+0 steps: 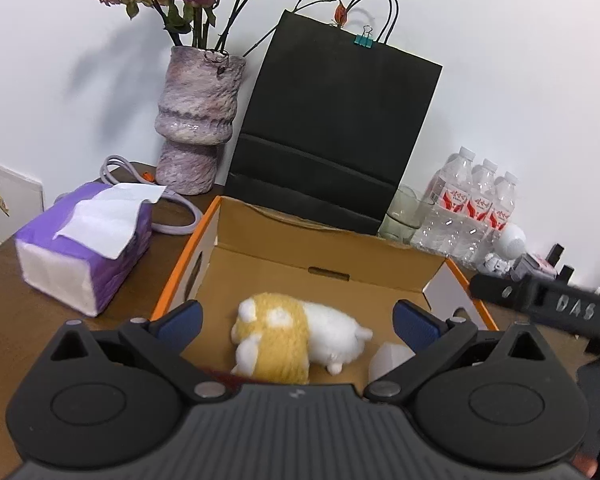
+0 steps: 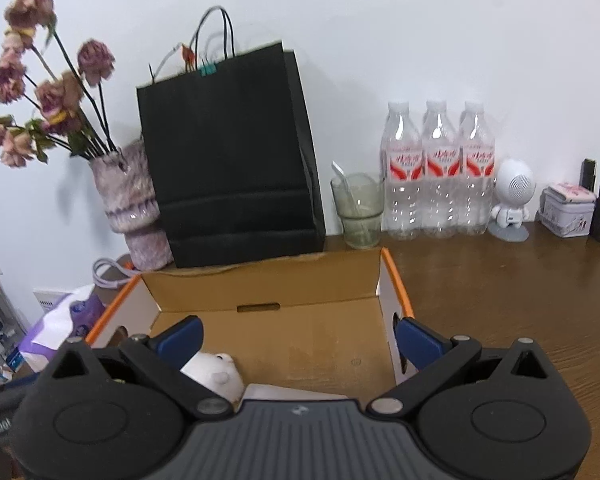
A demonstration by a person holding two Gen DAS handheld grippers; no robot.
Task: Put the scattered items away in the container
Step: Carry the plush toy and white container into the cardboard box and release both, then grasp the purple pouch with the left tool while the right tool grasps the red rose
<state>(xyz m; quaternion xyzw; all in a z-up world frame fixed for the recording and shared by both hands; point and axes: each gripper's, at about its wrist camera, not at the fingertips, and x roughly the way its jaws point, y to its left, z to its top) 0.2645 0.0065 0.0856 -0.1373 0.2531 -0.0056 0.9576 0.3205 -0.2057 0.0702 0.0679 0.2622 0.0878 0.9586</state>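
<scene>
An open cardboard box (image 1: 332, 256) with orange edges stands on the brown table; it also shows in the right wrist view (image 2: 268, 292). A yellow and white plush toy (image 1: 292, 336) lies inside it, with a pale translucent object (image 1: 388, 360) beside it. My left gripper (image 1: 298, 320) is open and empty above the box, over the plush. My right gripper (image 2: 300, 340) is open and empty above the box's near side. The plush's white part (image 2: 216, 372) shows behind the right gripper's left finger. The right gripper's black body (image 1: 548, 304) reaches in from the right in the left wrist view.
A purple tissue pack (image 1: 88, 248) lies left of the box. A purple vase (image 1: 196, 120) with dried roses and a black paper bag (image 1: 332, 132) stand behind it. A glass (image 2: 358, 212), three water bottles (image 2: 440, 172), a white figurine (image 2: 512, 200) and a tin (image 2: 568, 212) line the wall.
</scene>
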